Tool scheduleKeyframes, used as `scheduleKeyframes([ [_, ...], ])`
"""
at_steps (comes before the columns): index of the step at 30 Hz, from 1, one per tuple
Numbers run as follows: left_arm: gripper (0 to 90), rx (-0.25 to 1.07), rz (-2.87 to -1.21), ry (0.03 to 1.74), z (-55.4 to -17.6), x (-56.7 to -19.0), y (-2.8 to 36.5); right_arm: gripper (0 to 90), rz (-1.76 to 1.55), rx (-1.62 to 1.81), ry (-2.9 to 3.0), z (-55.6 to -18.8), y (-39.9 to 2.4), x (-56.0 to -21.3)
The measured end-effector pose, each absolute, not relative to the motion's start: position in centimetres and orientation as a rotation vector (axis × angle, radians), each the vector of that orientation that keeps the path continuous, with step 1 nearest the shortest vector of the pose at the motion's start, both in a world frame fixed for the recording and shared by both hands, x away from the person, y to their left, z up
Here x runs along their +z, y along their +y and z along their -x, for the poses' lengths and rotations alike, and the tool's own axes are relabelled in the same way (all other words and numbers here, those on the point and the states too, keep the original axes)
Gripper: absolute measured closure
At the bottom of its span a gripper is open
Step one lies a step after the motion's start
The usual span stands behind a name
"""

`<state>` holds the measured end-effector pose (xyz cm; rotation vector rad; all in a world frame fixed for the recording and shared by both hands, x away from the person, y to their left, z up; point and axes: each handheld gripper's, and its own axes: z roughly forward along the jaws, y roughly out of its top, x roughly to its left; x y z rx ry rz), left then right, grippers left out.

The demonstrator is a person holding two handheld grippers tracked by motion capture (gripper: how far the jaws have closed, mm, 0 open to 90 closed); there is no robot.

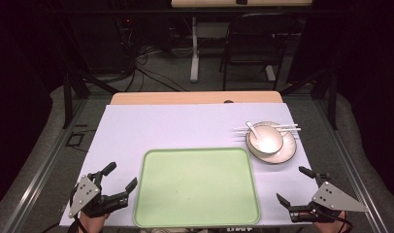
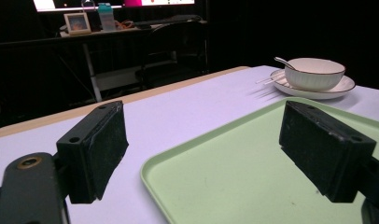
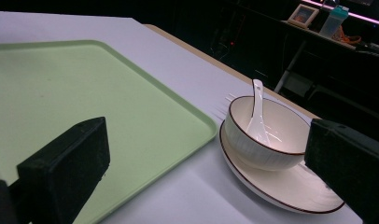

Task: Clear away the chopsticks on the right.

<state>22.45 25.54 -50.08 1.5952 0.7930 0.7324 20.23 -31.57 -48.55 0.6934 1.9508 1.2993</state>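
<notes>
Pale green tray point(image 1: 197, 187), white dark-rimmed bowl point(image 1: 266, 138), white spoon point(image 1: 253, 130)

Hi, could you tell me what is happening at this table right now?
A person holds the left gripper and the right gripper low at the near edge, jaws open and holding nothing. Between them lies a bare green tray. To its far right, a bowl with a spoon sits on a plate.

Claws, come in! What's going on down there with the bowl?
Left claw open, right claw open, both holding nothing. Bowl on plate, spoon inside, untouched. Green tray between claws.
</notes>
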Motion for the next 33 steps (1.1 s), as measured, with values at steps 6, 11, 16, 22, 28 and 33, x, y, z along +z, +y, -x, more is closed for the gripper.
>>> scheduleKeyframes([
  [6, 15.2, 0.730, -1.604, 0.789, -22.5, -50.1, 25.5, 0.0, -0.718, 1.304, 1.962, -20.4, -31.6, -48.3],
  [11, 15.2, 0.733, -1.599, 0.789, -22.4, -50.1, 25.5, 0.0, -0.718, 1.291, 1.980, -21.0, -31.4, -48.0],
  [16, 15.2, 0.732, -1.599, 0.789, -22.4, -50.1, 25.5, 0.0, -0.737, 1.278, 2.008, -21.8, -31.4, -47.7],
  [22, 15.2, 0.730, -1.603, 0.785, -22.4, -50.1, 25.5, 0.0, -0.743, 1.203, 2.040, -23.4, -31.8, -47.2],
  [28, 15.2, 0.729, -1.605, 0.784, -22.4, -50.0, 25.5, 0.0, -0.765, 1.174, 2.037, -25.3, -32.5, -46.7],
  [33, 15.2, 0.728, -1.606, 0.784, -22.3, -50.0, 25.5, 0.0, -0.771, 1.164, 2.049, -26.7, -32.6, -46.3],
])
